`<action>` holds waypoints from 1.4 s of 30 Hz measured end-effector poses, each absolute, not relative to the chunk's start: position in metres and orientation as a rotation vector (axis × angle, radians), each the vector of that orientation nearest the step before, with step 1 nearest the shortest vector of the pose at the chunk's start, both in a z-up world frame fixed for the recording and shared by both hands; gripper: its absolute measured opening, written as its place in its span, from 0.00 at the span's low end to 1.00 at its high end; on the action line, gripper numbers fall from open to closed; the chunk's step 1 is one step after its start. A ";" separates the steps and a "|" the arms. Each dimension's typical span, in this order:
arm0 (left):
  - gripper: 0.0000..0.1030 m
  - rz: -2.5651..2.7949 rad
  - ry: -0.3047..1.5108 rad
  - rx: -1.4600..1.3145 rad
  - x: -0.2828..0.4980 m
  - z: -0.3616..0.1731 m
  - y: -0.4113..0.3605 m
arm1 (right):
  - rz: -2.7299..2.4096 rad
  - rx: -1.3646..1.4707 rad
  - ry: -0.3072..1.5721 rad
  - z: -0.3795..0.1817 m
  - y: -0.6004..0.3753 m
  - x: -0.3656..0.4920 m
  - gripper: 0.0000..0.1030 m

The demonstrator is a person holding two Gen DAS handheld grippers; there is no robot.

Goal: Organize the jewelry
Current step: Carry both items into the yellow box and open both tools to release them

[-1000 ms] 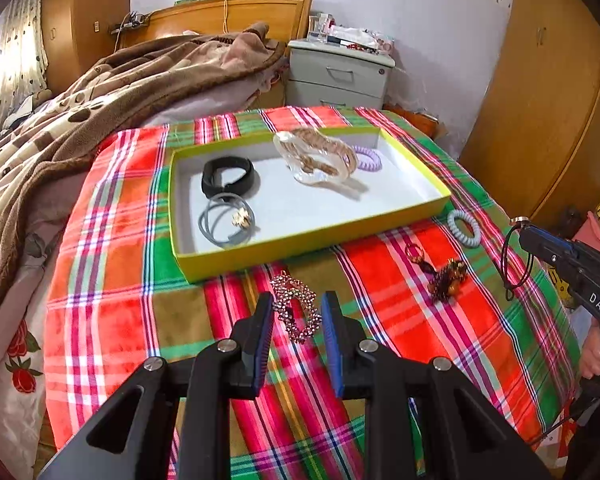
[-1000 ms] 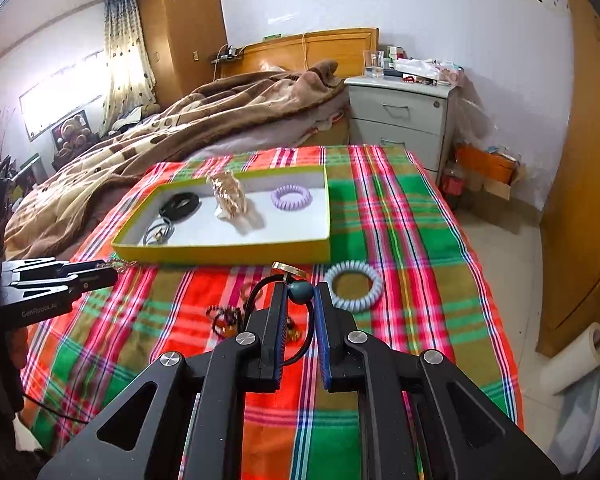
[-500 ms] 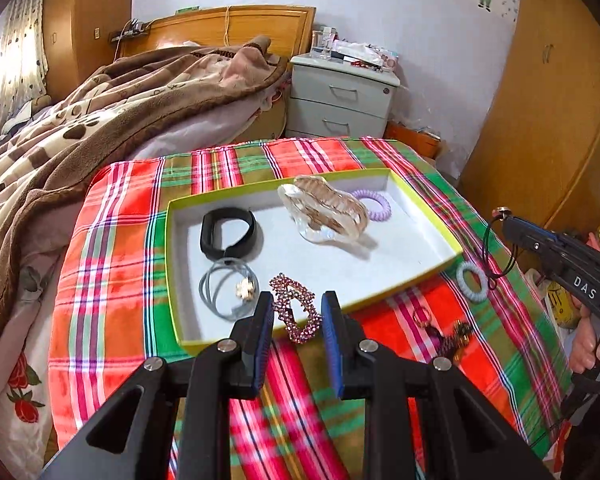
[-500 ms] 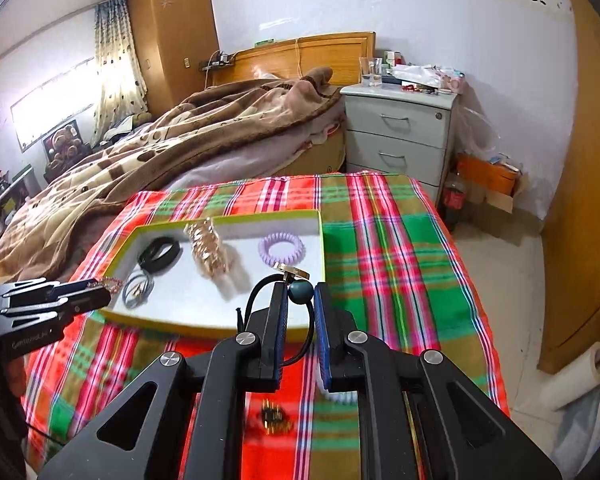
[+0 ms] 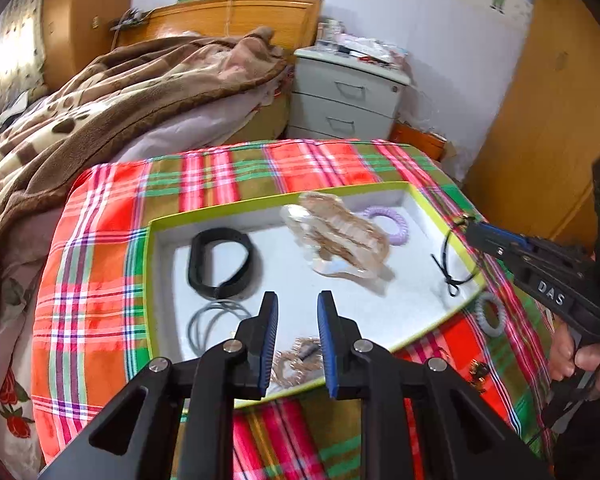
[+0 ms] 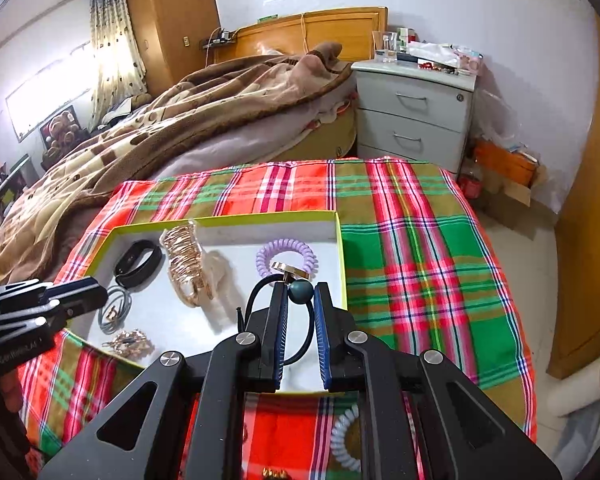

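A yellow-rimmed tray (image 5: 260,202) with a white floor lies on the plaid cloth. My left gripper (image 5: 297,300) hovers over its near edge, its jaws closing with nothing between them. The rhinestone hair clip (image 5: 296,360) lies loose on the tray floor below it, as the right wrist view confirms for the clip (image 6: 128,342). My right gripper (image 6: 300,292) is shut on a black hair tie with a green bead (image 6: 300,291), held above the tray's right part. From the left wrist view the tie (image 5: 448,256) dangles from it.
In the tray lie a black band (image 5: 220,264), grey hair ties (image 5: 212,320), a clear claw clip (image 5: 340,236) and a purple coil tie (image 5: 388,224). A pale coil tie (image 5: 490,316) and a small brown ornament (image 5: 478,370) rest on the cloth. Bed at left, nightstand behind.
Both grippers moved forward from the cloth to over the tray. The rhinestone clip left the left jaws and now lies in the tray. The right gripper kept the black tie.
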State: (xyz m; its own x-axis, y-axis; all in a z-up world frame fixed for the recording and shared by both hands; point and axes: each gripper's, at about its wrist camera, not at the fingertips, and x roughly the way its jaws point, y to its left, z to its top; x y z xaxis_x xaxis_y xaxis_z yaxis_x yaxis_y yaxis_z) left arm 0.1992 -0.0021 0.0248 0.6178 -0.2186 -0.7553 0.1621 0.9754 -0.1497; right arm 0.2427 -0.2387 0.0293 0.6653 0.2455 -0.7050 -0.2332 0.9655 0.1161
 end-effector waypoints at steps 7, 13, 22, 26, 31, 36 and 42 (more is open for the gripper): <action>0.21 -0.210 0.894 -0.072 0.205 0.020 0.005 | 0.269 0.021 0.836 0.021 -0.240 0.258 0.13; 0.21 -0.231 0.934 -0.069 0.206 0.010 0.002 | 0.278 0.013 0.864 0.015 -0.237 0.268 0.13; 0.21 -0.235 0.968 -0.064 0.204 -0.002 -0.001 | 0.266 -0.010 0.918 0.000 -0.231 0.287 0.13; 0.21 -0.224 0.978 -0.065 0.205 -0.005 0.001 | 0.264 -0.035 0.928 -0.004 -0.227 0.289 0.14; 0.25 -0.215 0.978 -0.055 0.205 -0.007 -0.001 | 0.249 -0.074 0.923 -0.007 -0.222 0.291 0.14; 0.27 -0.211 0.977 -0.041 0.205 -0.007 -0.003 | 0.245 -0.099 0.916 -0.006 -0.219 0.290 0.16; 0.29 -0.208 0.981 -0.045 0.205 -0.009 -0.003 | 0.265 -0.088 0.898 -0.004 -0.219 0.287 0.27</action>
